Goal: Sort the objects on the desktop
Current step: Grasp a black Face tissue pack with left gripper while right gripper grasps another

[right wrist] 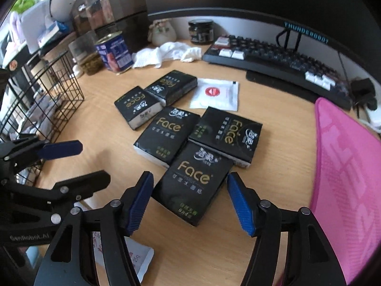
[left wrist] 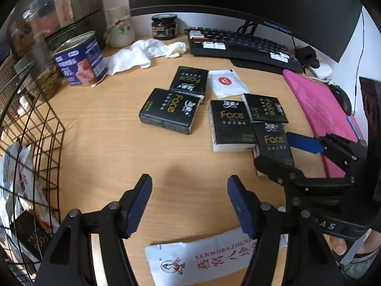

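Several black "Face" tissue packs lie in a cluster on the wooden desk (left wrist: 107, 147). My right gripper (right wrist: 189, 202) is open, its blue fingers on either side of the nearest tissue pack (right wrist: 193, 181), without squeezing it. That pack also shows in the left wrist view (left wrist: 273, 143), with the right gripper (left wrist: 285, 152) at it. My left gripper (left wrist: 189, 205) is open and empty above bare desk, with a white sachet with red print (left wrist: 202, 259) just below it. A white square sachet (left wrist: 226, 83) lies behind the packs.
A black wire basket (left wrist: 35, 143) holding packets stands at the left. A blue tin can (left wrist: 78, 59), crumpled white cloth (left wrist: 142, 52), dark jar (left wrist: 164, 26), keyboard (left wrist: 240, 45) and monitor are at the back. A pink pad (right wrist: 347, 178) lies at the right.
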The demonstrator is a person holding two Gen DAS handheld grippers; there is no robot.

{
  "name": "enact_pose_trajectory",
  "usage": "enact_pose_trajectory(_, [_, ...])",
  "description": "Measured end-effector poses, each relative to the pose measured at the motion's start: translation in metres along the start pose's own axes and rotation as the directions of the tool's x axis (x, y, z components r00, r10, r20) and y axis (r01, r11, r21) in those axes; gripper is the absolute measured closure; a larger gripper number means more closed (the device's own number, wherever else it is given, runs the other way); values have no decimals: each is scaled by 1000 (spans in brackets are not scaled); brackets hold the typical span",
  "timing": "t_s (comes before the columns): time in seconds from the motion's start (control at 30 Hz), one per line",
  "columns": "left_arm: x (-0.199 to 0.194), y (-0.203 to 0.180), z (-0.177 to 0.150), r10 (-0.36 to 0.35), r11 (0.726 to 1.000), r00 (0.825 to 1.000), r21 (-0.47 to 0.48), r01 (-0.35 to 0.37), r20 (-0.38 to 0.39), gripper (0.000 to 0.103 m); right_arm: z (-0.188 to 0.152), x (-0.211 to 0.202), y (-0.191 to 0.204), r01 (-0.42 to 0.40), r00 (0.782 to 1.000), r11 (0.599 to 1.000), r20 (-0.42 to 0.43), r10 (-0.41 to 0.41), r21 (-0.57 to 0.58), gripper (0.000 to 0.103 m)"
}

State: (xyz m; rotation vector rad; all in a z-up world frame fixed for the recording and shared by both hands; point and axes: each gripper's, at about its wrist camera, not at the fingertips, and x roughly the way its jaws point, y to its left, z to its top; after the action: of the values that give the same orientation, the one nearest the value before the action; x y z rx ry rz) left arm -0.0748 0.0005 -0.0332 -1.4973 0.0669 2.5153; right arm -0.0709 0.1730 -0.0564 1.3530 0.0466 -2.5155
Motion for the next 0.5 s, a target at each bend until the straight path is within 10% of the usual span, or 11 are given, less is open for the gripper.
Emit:
enact_pose_trajectory(0.17, [-1,-17,10,-17,999,1000,32,17,2,32,-7,-7,-10,71,997,997,-14,-71,-23,57])
enact_pose_trajectory(0.5, [28,-58,37,23,993,1000,113,-21,-16,31,-20,-19,-44,93,995,996,-18,-93,7,57])
